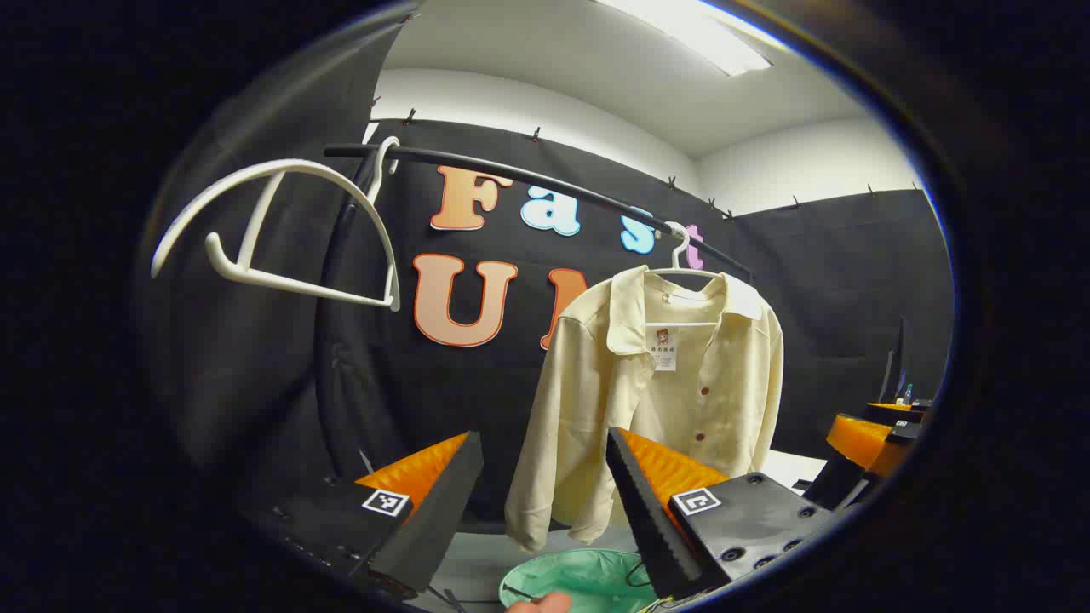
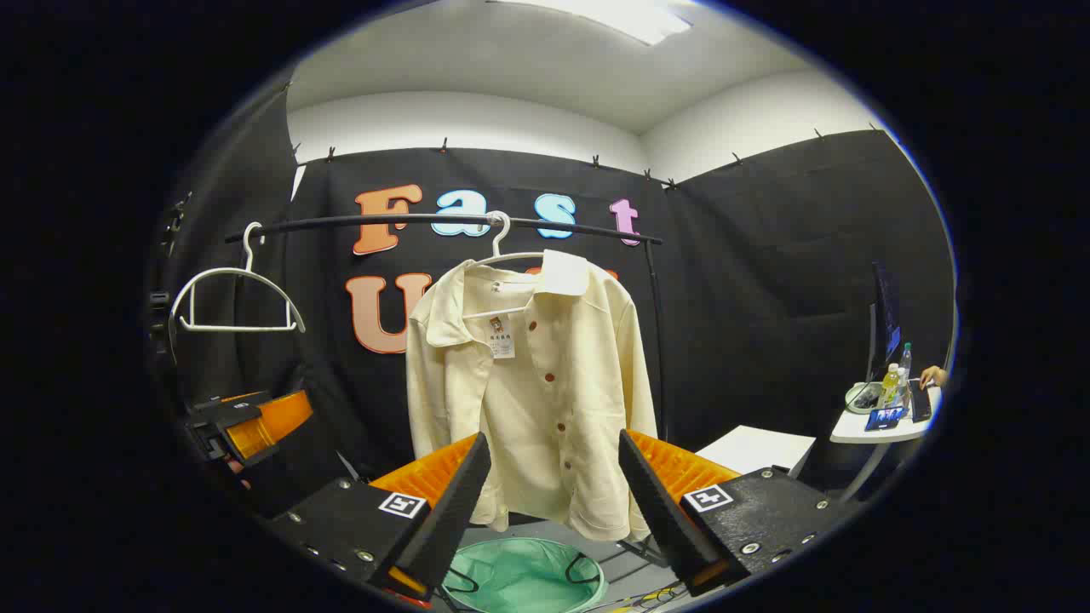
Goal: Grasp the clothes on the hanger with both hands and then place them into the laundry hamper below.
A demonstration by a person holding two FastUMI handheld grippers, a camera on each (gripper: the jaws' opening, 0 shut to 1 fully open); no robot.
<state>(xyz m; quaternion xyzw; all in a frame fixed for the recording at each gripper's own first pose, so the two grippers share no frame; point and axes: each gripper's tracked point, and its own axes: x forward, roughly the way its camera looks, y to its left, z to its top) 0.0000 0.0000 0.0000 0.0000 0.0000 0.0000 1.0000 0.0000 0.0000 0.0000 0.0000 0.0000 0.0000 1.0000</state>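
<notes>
Cream shirt (image 2: 532, 383) on hanger (image 2: 504, 255), on rail (image 2: 426, 220); hamper (image 2: 524, 575) below; left gripper (image 1: 545, 502) spread; right gripper (image 2: 553, 502) spread; both short of shirt.

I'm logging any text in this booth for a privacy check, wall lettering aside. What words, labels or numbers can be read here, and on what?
The paper tag at the cream shirt collar: printed, too small to read.
The square markers on the left gripper and right gripper: black-and-white patterns, no words.
Labels of the bottles on the side table: too small to read.
Nothing else is legible.
</notes>
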